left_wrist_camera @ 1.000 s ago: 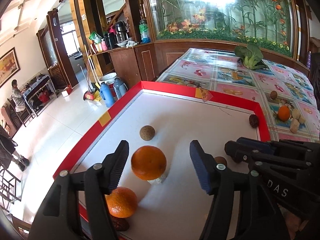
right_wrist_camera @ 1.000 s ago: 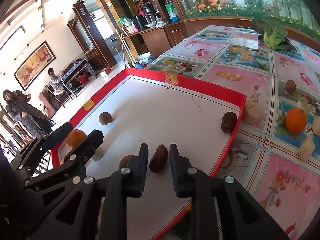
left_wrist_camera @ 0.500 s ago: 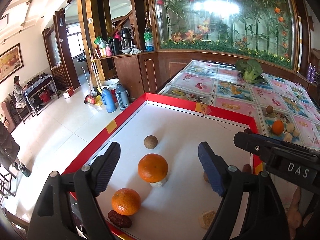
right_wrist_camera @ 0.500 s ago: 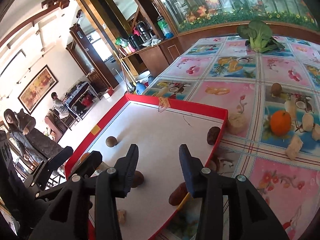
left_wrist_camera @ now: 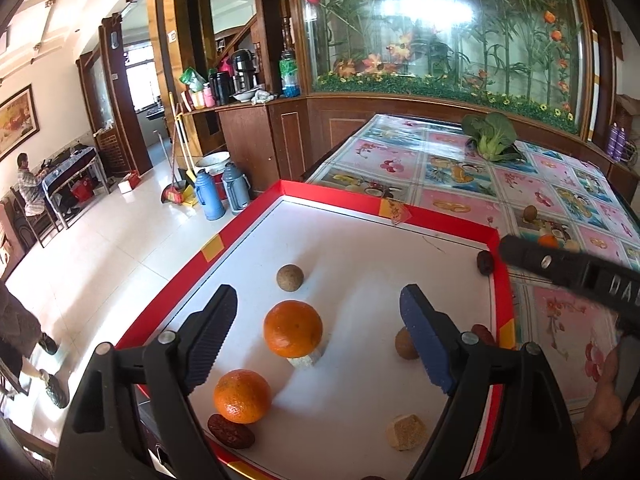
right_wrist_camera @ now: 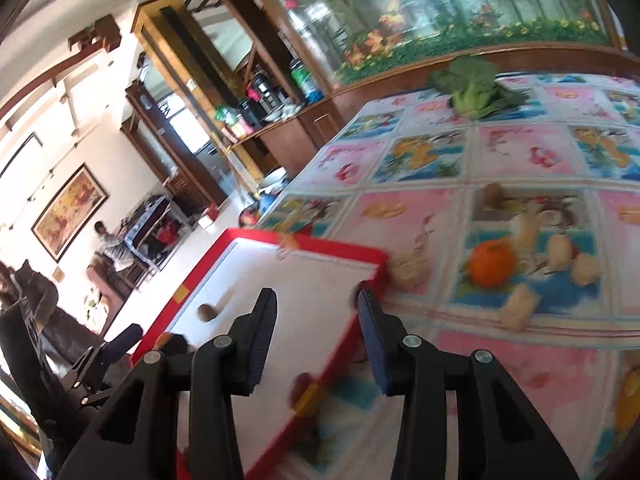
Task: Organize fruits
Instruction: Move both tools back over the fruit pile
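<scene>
A white tray with a red rim [left_wrist_camera: 448, 222] holds two oranges. One orange [left_wrist_camera: 293, 329] rests on a beige chunk [left_wrist_camera: 306, 360]; the other orange [left_wrist_camera: 242, 396] lies nearer, beside a red date [left_wrist_camera: 231, 431]. My left gripper [left_wrist_camera: 316, 300] hovers over the tray, its jaws opening, the raised orange between them untouched. My right gripper [right_wrist_camera: 316, 296] is open and empty above the tray's right rim [right_wrist_camera: 304, 242]. On the tablecloth ahead of it lies a third orange [right_wrist_camera: 491, 262] among beige chunks [right_wrist_camera: 520, 312]. This view is blurred.
The tray also holds brown balls [left_wrist_camera: 289, 278] [left_wrist_camera: 406, 343], a beige chunk [left_wrist_camera: 406, 432] and a dark date [left_wrist_camera: 485, 262] in the far right corner. A leafy green vegetable [left_wrist_camera: 492, 136] lies at the table's far end. The tray's left side overhangs the tiled floor.
The left jaws have spread wider and drawn back from the raised orange. The right gripper has opened off a brown date, left it in the tray, and swung up and right towards the tablecloth.
</scene>
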Tool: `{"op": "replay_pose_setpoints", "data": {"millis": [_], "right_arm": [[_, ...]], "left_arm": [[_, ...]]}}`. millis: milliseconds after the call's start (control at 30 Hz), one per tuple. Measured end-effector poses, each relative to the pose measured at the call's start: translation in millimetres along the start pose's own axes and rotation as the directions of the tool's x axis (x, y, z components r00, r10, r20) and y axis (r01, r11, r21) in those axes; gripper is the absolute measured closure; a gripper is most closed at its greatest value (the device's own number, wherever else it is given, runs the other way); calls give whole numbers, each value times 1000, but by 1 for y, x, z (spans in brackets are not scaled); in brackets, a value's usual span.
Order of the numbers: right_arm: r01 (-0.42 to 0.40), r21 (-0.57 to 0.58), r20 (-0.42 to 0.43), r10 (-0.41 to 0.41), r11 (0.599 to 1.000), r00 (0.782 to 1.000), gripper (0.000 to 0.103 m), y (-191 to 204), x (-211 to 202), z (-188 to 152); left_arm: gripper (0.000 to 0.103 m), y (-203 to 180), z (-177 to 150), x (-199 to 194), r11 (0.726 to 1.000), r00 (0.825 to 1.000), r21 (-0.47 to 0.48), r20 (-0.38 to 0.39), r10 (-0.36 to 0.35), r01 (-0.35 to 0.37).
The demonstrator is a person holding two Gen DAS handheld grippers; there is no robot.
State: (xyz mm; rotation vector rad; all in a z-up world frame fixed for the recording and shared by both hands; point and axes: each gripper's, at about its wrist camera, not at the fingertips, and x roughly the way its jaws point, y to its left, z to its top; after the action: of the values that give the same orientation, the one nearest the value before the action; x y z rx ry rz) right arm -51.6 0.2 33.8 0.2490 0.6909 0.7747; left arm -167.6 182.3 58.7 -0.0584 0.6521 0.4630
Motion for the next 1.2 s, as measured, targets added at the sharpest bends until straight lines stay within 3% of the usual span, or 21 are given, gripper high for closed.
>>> {"op": "replay_pose_setpoints", "data": {"millis": [167, 400, 567, 733, 900, 1200], "right_arm": [[119, 17, 57, -120, 993, 991, 58, -44, -32, 9], [254, 12, 57, -255, 967, 965, 58, -107, -58, 19], [285, -17, 9, -285, 958, 959, 58, -126, -54, 21], [264, -74, -20, -267, 962, 964, 58, -117, -43, 20], [263, -118, -78, -273, 957, 959, 58, -115, -25, 19], [273, -113, -127, -286, 956, 950, 61, -126, -10, 27]], "left_arm": [[18, -12, 4, -4, 999, 1000, 36, 7, -25, 25], [18, -47, 8, -12, 989, 994, 108, -5, -106, 106], [18, -87, 11, -16, 962, 978, 174, -35, -208, 211], [18, -131, 17, -8, 922, 949, 224, -96, -301, 315], [18, -168, 20, 11, 896, 934, 267, -144, -327, 354], [18, -191, 14, 35, 872, 907, 270, -231, -354, 409]]}}
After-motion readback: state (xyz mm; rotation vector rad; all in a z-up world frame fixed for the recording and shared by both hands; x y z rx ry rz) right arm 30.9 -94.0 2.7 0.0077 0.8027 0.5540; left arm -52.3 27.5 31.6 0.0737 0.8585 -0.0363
